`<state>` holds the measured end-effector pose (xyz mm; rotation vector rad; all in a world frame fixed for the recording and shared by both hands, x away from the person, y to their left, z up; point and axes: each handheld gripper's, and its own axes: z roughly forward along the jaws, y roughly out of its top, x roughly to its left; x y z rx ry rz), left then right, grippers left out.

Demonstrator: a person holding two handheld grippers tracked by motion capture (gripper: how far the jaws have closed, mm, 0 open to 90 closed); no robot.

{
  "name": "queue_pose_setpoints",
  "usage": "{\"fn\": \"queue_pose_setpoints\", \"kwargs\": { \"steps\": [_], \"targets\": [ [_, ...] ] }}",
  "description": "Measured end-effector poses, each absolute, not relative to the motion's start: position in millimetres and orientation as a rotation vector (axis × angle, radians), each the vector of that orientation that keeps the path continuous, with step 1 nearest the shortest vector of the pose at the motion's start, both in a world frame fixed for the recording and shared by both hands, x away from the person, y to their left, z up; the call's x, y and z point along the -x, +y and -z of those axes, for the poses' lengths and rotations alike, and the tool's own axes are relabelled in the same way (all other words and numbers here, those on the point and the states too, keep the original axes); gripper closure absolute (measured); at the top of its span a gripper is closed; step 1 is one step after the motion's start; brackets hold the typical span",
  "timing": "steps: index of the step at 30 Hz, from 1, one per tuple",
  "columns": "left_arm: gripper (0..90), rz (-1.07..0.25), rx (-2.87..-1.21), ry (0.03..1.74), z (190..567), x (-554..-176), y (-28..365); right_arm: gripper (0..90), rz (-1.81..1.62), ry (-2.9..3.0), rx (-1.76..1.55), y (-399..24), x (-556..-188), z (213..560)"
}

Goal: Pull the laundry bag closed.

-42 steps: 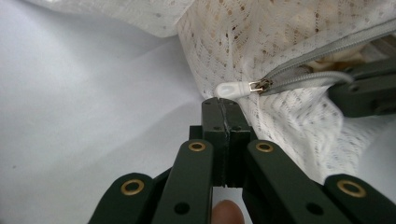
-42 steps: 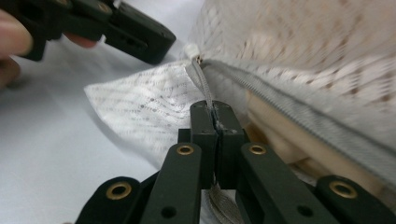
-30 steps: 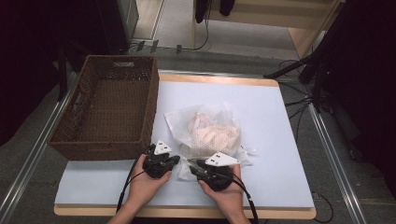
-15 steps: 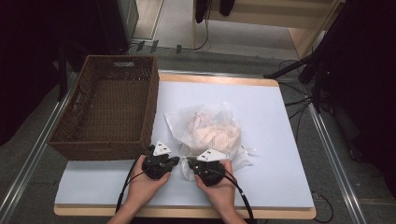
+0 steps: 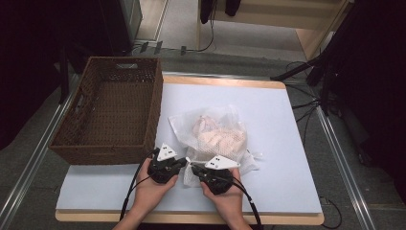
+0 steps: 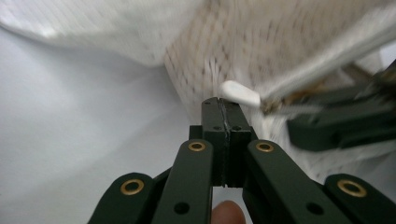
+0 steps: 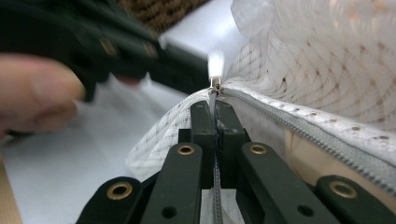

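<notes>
Right gripper (image 7: 215,109): jaws have just closed, now clenched on the zipper tape (image 7: 215,186) of the mesh bag (image 5: 218,136). The tape runs straight down between the two jaws, and the zipper slider (image 7: 215,85) sits just past the tips, touching them or nearly so. The closed zipper line (image 7: 308,133) runs off to the right from there along the bag's edge.

Left gripper (image 6: 224,108): jaws pressed together, no gap. The white zipper pull (image 6: 239,93) sits right at the tips; can't tell whether it's pinched or just lying against them. Blurred mesh fills the space behind it.

In the high view both grippers, left (image 5: 184,163) and right (image 5: 194,168), meet tip to tip at the bag's near-left corner. The bag lies flat on the white table mat (image 5: 287,143), roughly mid-table, with something pale pink bunched inside. The rest of the bag spreads away from the jaws, to the far right.

Wicker basket (image 5: 112,112) stands left of the bag, near it but apart. The left gripper is just off the basket's near-right corner.
</notes>
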<state>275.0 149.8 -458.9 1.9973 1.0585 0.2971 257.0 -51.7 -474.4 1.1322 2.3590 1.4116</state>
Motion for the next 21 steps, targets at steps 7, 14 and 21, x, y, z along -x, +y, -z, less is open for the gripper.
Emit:
{"fn": "queue_pose_setpoints", "kwargs": {
  "steps": [7,14,21],
  "targets": [
    [88.1,-0.229,-1.945,1.008,459.9,-273.9,146.5,89.1,-1.383,2.381,-1.12,-46.7,-257.4,478.5],
    [79.8,-0.122,-1.938,1.054,462.6,-276.1,158.4,88.9,-1.382,2.371,-1.116,-48.6,-257.2,479.4],
    [71.9,0.014,-1.932,1.059,467.3,-277.8,171.1,88.9,-1.392,2.344,-1.104,-52.3,-256.5,477.3]
  ]
}}
